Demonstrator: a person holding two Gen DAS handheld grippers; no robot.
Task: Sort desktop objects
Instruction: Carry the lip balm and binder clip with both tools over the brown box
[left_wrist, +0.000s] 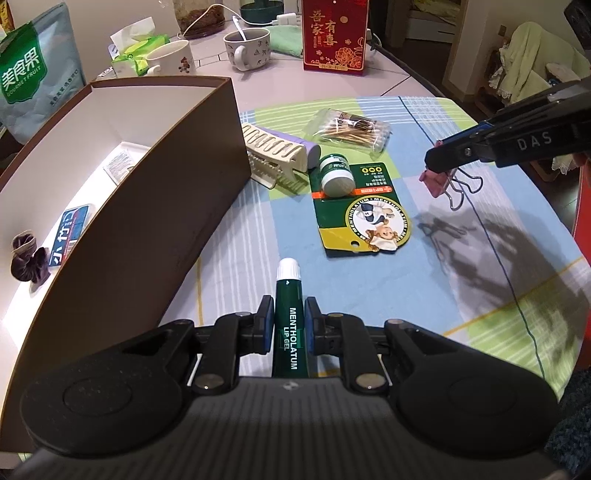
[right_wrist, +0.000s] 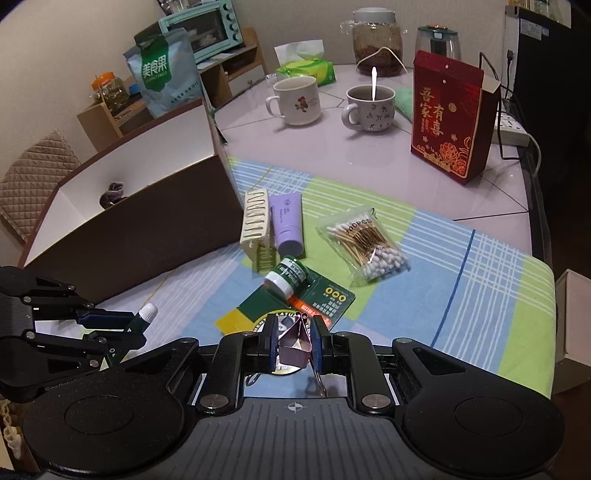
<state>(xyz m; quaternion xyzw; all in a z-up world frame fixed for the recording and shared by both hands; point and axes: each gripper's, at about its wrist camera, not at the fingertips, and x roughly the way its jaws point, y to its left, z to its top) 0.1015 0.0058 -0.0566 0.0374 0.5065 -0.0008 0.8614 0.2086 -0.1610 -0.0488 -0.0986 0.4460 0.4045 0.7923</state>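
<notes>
left gripper (left_wrist: 289, 325) clamping lip gel tube (left_wrist: 290, 317), right gripper (right_wrist: 294, 338) clamping pink binder clip (right_wrist: 293, 349)

"MENTHOLATUM LIP GEL" on green tube (left_wrist: 289, 325), "100PCS" on swab bag (right_wrist: 364, 245), "GOURMET FRUIT" on pouch (left_wrist: 27, 70)

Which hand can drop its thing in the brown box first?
Probably the left: the left gripper, holding the lip gel tube, is right beside the brown box. The binder clip is farther away.

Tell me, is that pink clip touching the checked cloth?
Apart. The left wrist view shows the pink binder clip held in the right gripper, hanging above the checked cloth with its shadow cast separately below.
</notes>
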